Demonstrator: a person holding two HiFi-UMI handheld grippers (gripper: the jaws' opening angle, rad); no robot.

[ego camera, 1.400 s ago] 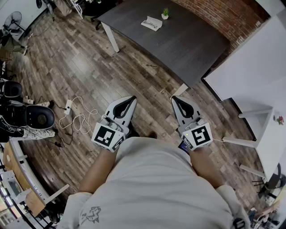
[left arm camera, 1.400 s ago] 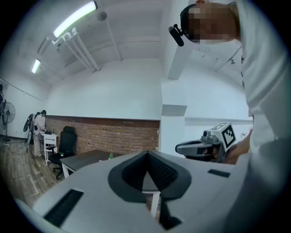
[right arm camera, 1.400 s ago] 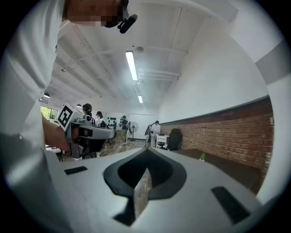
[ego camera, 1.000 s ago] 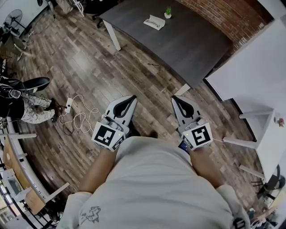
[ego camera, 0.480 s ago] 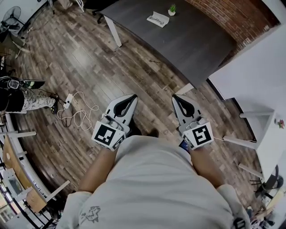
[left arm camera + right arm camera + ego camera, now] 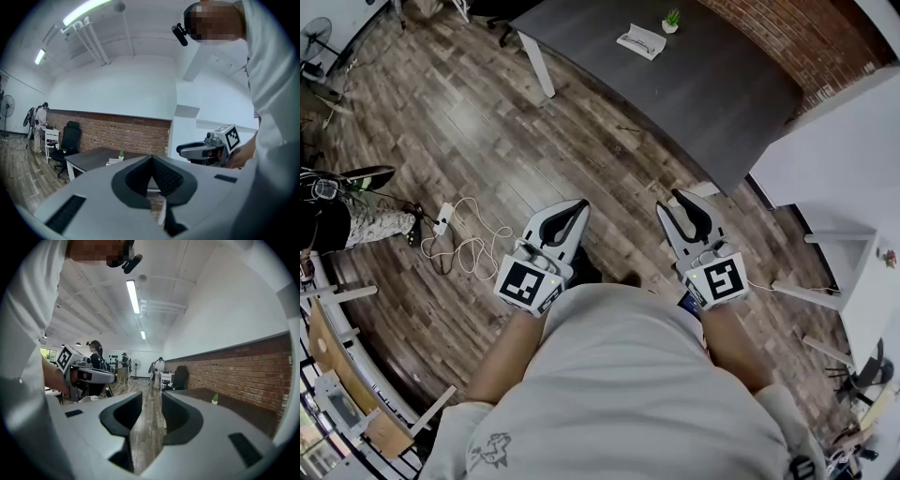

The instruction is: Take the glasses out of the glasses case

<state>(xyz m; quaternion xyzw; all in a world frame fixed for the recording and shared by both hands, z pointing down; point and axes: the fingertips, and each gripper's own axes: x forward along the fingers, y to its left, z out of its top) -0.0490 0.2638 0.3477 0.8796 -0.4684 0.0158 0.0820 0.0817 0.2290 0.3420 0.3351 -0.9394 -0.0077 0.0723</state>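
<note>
An open white glasses case [image 6: 640, 41] lies on the dark grey table [image 6: 712, 94] far ahead, beside a small potted plant [image 6: 672, 19]; the glasses in it are too small to make out. Both grippers are held out at waist height over the wooden floor, well short of the table. My left gripper [image 6: 577, 205] is shut and holds nothing. My right gripper [image 6: 671, 202] has its jaws opening, with nothing between them. In the left gripper view the case [image 6: 114, 161] shows as a white shape by the plant [image 6: 121, 153]; its jaws [image 6: 151, 159] meet. The right gripper's own view [image 6: 152, 401] shows floor through the gap.
A white table [image 6: 853, 141] stands at the right with its legs near my right arm. A power strip and coiled cable [image 6: 455, 239] lie on the floor at the left, near a person's legs [image 6: 342, 220]. A black office chair [image 6: 70, 136] stands by the brick wall.
The right gripper's jaws have parted; they were shut before. Both grippers have come forward towards the table. The person at the left edge has shifted.
</note>
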